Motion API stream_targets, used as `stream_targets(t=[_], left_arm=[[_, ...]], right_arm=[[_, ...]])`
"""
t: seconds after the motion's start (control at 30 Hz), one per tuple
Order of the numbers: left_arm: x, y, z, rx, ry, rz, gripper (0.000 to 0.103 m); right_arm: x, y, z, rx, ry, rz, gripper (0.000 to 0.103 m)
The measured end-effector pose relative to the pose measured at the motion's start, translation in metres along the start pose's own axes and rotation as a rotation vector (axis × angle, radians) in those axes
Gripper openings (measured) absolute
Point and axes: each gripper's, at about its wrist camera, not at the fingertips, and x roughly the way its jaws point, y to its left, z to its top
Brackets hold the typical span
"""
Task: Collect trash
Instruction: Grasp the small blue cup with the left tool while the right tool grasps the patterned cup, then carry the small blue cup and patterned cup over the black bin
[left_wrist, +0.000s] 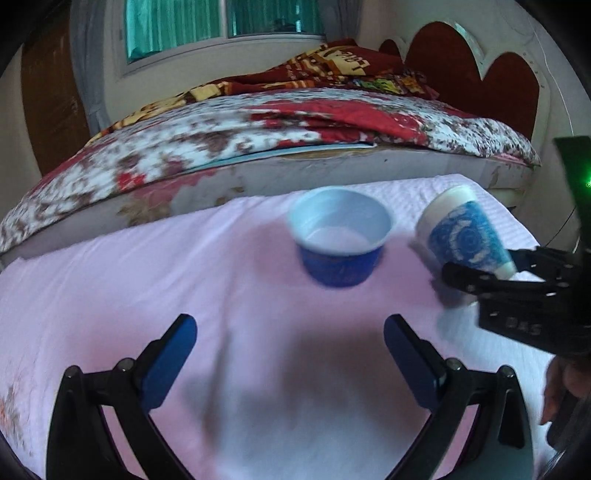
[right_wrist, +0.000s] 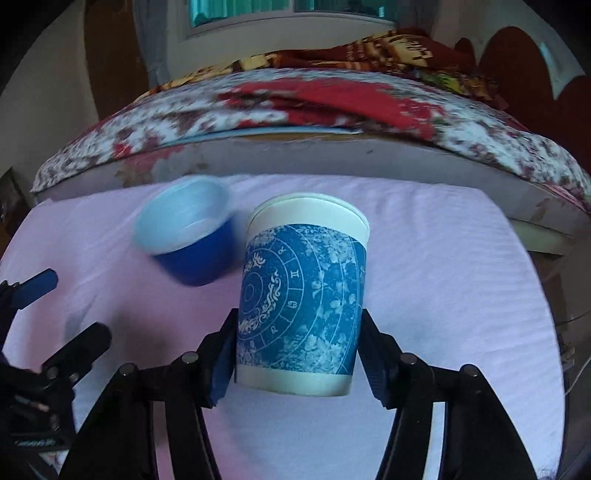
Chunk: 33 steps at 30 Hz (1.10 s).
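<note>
Two cups show in the left view: bowl (left_wrist: 340, 236) at 12 o'clock beyond the open left gripper (left_wrist: 290, 354). Right view: right gripper (right_wrist: 297, 354) clamps the cup (right_wrist: 301, 295); bowl at 10 o'clock.

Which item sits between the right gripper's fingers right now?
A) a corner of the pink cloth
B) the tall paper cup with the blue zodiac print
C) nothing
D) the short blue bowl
B: in the right wrist view the right gripper has its pads against both sides of the tall paper cup, while the short blue bowl stands apart on the pink cloth.
</note>
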Motion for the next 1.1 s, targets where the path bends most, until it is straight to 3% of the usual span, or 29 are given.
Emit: stream_targets(t=[0.13,0.3,0.4,0.43,0.47,0.5,0.57,0.67,0.83,1.1], left_arm=[[0.022,-0.015,0.017,-0.023,0.010,-0.023,0.101],[0.048,-0.034,0.036,-0.023,0.014,0.010,0.101],[0.066,-0.036,0.044,-0.055,0.055,0.002,0.101],[0.073,-0.035,0.046,-0.065,0.077,0.006,0.093],[0.076,-0.033,0.047,-0.077,0.087,-0.004,0.078],[0.073,-0.030,0.047,-0.093,0.076,-0.004,0.076],[0.064,-0.029,0.045,-0.087,0.048,0.027,0.076],[0.034,-0.029,0.035,-0.061,-0.004,0.009,0.076],[-0.013,-0.036,0.014,-0.019,-0.024,-0.011,0.076],[-0.091,-0.055,-0.015,0.009,-0.076,-0.064,0.076]], right_arm=[[0.000,-0.028,0.008,0.020,-0.004,-0.001,0.062],[0.000,-0.048,0.009,0.030,-0.006,0.005,0.062],[0.001,-0.054,0.008,0.039,-0.004,0.015,0.062],[0.000,-0.055,0.007,0.042,-0.003,0.019,0.062],[-0.001,-0.055,0.006,0.041,-0.003,0.021,0.062],[-0.005,-0.056,0.003,0.043,-0.007,0.028,0.062],[-0.015,-0.056,-0.002,0.038,-0.018,0.035,0.062],[-0.033,-0.056,-0.011,0.022,-0.029,0.033,0.062],[-0.071,-0.059,-0.031,0.028,-0.044,0.035,0.062],[-0.158,-0.059,-0.079,0.024,-0.091,0.039,0.062]])
